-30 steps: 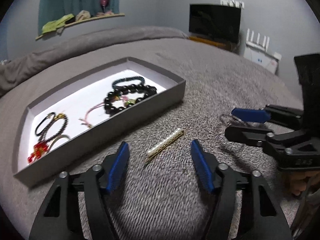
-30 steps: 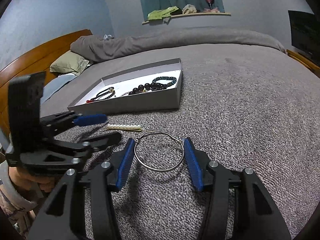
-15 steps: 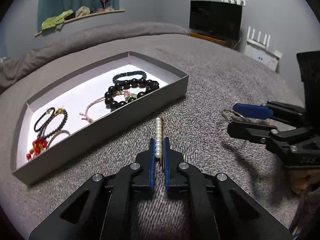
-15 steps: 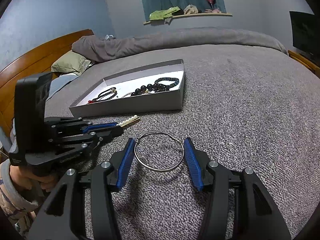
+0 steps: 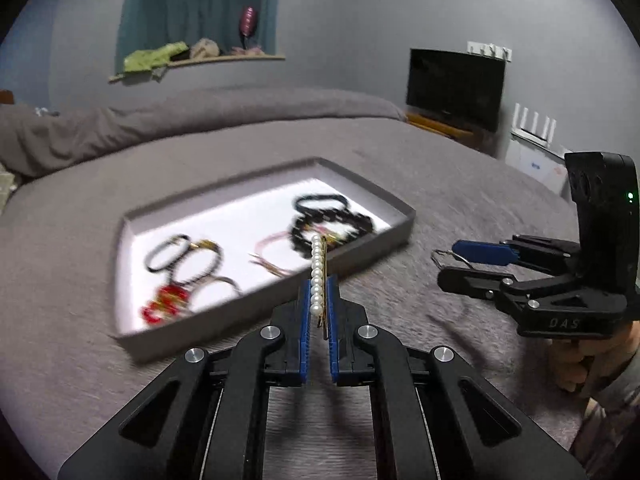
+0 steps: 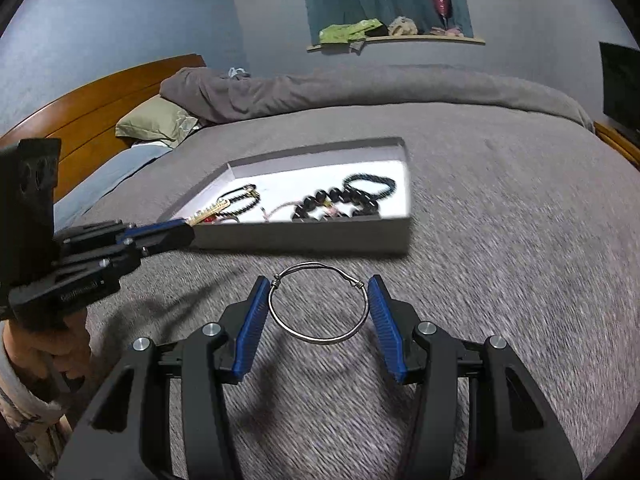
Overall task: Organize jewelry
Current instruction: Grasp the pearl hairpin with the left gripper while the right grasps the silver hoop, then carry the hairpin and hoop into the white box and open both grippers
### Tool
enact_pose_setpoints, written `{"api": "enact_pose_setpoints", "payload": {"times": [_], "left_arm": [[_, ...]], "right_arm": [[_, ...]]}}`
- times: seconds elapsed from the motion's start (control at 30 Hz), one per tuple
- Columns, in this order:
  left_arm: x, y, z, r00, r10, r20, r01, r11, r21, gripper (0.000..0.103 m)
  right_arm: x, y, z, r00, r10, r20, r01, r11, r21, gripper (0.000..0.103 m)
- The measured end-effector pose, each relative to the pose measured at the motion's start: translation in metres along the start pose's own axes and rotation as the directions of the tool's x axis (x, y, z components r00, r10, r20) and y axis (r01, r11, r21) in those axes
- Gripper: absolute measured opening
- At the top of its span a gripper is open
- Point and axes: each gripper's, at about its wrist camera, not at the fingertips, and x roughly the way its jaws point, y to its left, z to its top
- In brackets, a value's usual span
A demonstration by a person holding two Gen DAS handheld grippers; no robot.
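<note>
Gripping state, left gripper (image 5: 319, 300): clenched on the pearl hair clip (image 5: 318, 276), blue pads pressed against its lower part.
Gripping state, right gripper (image 6: 318, 312): fingers spread on either side of the silver wire bangle (image 6: 318, 305); the ring spans the gap and meets the left pad at its wire knot, but whether it is truly pinched cannot be told.
Left wrist view only: pearl clip seen end-on, standing up from the pads and projecting over the near wall of the grey tray (image 5: 380, 246); television (image 5: 456, 88) and white router (image 5: 534, 124) by the far wall.
Right wrist view only: full outline of the bangle; wooden headboard (image 6: 100, 100) and green pillow (image 6: 158, 122); the left tool appears from the side at the tray's near-left corner, with the clip's gold tip just past its blue pad.
Pearl hair clip, appearance: single row of white pearls on a thin gold bar.
Silver wire bangle, appearance: thin round hoop, two twisted wire knots on its upper arc, held above the grey bedspread (image 6: 500, 220), which shows its shadow.
Tray contents: black bead bracelets (image 6: 340, 200), pink cord (image 5: 272, 248), red beaded piece (image 5: 164, 304), all on the white floor; blurred in the left wrist view.
Tray position: on the bedspread, beyond both tools.
</note>
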Motion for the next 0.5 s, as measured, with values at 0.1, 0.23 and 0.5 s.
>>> {"api": "enact_pose_setpoints", "payload": {"times": [0.1,0.23,0.5], "left_arm": [[-0.002,0.014,0.005,1.000,0.027,0.009,-0.027,1.000,-0.016,0.008],[-0.001,0.032,0.009,0.999,0.050,0.014,-0.049,0.998,-0.044,0.008],[0.016,0.057,0.011,0.996,0.088,-0.010,-0.089,0.993,-0.083,0.008]], "right_arm": [[0.007,0.010,0.013,1.000,0.011,0.008,-0.011,0.999,-0.034,0.051],[0.015,0.020,0.028,1.000,0.020,0.019,-0.018,0.997,-0.077,0.051],[0.045,0.021,0.061,1.000,0.013,0.006,-0.012,0.993,-0.118,0.051]]}}
